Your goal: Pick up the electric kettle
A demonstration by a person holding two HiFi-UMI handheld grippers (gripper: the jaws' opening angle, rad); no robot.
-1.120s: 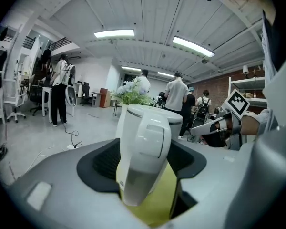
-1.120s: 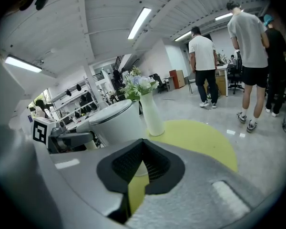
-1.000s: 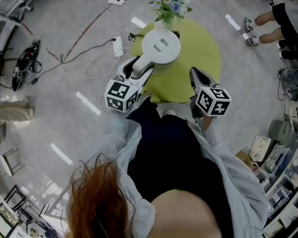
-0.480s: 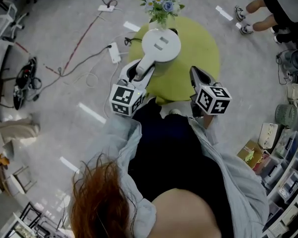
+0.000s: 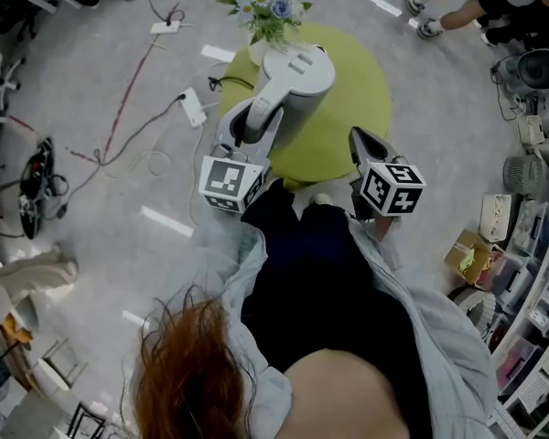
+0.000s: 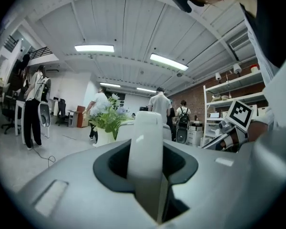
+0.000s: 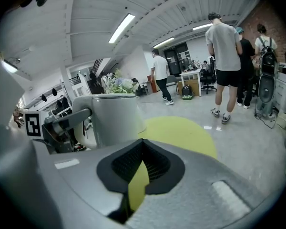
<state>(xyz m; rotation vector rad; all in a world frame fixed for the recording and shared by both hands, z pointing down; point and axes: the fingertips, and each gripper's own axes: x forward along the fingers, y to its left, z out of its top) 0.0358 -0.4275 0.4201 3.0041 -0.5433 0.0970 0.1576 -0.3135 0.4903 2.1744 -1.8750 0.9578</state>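
**Electric kettle: position.** The electric kettle (image 5: pixel 297 69) is over the far-left part of the round green table (image 5: pixel 361 99), just in front of the flower vase (image 5: pixel 263 7). Whether its bottom touches the tabletop cannot be told from any view.

**Grip.** The kettle handle (image 5: pixel 267 106) runs from the body back toward the person. The left gripper (image 5: pixel 245 128) points level and takes the handle from that side. Its jaws have just been closing, and the handle fills the gap between them, so the grip reads as clamped on the handle.

**Step in hand: lifting.**
- Hold the clamp firm. The body hangs out beyond the jaws and will probably try to swing the handle down.
- Raise straight up and keep the lid level.
- Keep the body away from the flowers behind it.

**Orientation.** The long axis of the kettle stands upright, with the lid on top. The handle side faces the person and the opposite side faces the vase.

**Right gripper.** The right gripper (image 5: pixel 362 144) hangs near the table's right edge, well apart from the kettle and angled downward. Its jaws are all but together, with only a thin slit showing table through it, and nothing is held.
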